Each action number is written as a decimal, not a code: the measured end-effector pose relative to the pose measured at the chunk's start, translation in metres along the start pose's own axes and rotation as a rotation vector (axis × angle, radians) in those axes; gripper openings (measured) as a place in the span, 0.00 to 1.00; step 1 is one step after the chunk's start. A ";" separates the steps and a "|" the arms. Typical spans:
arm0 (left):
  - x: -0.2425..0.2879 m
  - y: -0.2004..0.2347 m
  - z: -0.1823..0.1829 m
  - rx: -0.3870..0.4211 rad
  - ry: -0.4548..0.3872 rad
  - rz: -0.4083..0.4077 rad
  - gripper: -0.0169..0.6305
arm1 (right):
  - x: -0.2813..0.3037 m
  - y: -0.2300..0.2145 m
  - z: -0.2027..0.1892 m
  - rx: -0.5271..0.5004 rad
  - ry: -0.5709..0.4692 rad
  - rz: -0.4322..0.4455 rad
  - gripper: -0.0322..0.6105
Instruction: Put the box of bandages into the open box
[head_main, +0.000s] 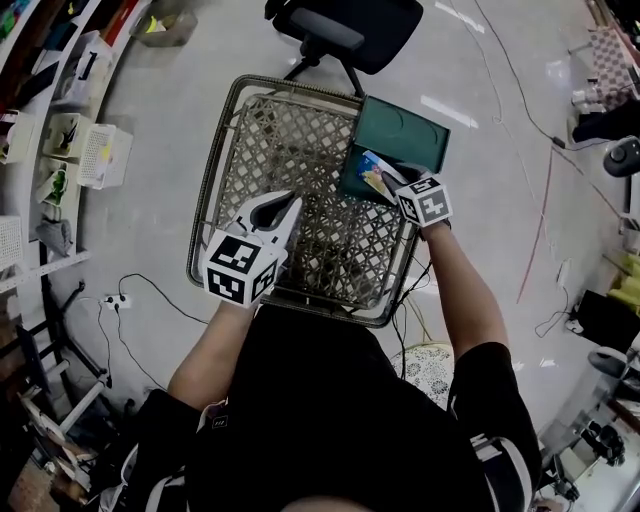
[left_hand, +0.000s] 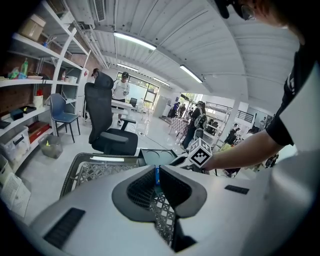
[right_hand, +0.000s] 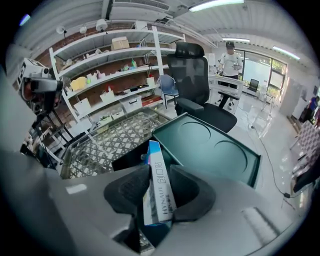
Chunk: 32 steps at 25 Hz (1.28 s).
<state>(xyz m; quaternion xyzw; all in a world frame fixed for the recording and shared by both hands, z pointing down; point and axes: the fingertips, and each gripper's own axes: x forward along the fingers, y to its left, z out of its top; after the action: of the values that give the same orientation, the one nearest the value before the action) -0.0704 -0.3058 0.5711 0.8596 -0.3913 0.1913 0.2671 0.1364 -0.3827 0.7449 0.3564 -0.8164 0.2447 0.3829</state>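
Note:
The box of bandages (right_hand: 159, 187), white with blue ends, stands tilted between the jaws of my right gripper (right_hand: 160, 196). A gap shows on its left side, so the pads do not press on it. In the head view the box of bandages (head_main: 373, 177) is over the dark green open box (head_main: 352, 165) at the table's right edge, with the right gripper (head_main: 388, 181) at it. The open box's lid (right_hand: 212, 150) lies flat behind it. My left gripper (head_main: 290, 207) hovers shut over the table's near left part, holding nothing; in its own view the left gripper (left_hand: 157, 181) shows its jaws together.
A metal lattice table (head_main: 290, 140) with a raised rim carries the open box. A black office chair (head_main: 345, 30) stands just behind it. Shelves with bins (head_main: 70, 120) line the left, and cables (head_main: 130, 300) trail over the floor.

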 end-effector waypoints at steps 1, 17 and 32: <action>-0.002 0.000 -0.001 -0.002 0.000 0.003 0.07 | 0.000 -0.004 -0.003 -0.011 0.014 -0.018 0.26; -0.020 -0.005 -0.004 -0.013 -0.028 0.033 0.07 | -0.005 0.004 -0.010 -0.004 0.015 -0.052 0.26; -0.041 -0.044 0.047 0.083 -0.135 0.077 0.07 | -0.131 -0.004 -0.007 0.238 -0.340 -0.156 0.14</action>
<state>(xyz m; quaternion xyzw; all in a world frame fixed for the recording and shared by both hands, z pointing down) -0.0563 -0.2872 0.4988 0.8651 -0.4330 0.1593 0.1967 0.2024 -0.3284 0.6448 0.4973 -0.8045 0.2454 0.2126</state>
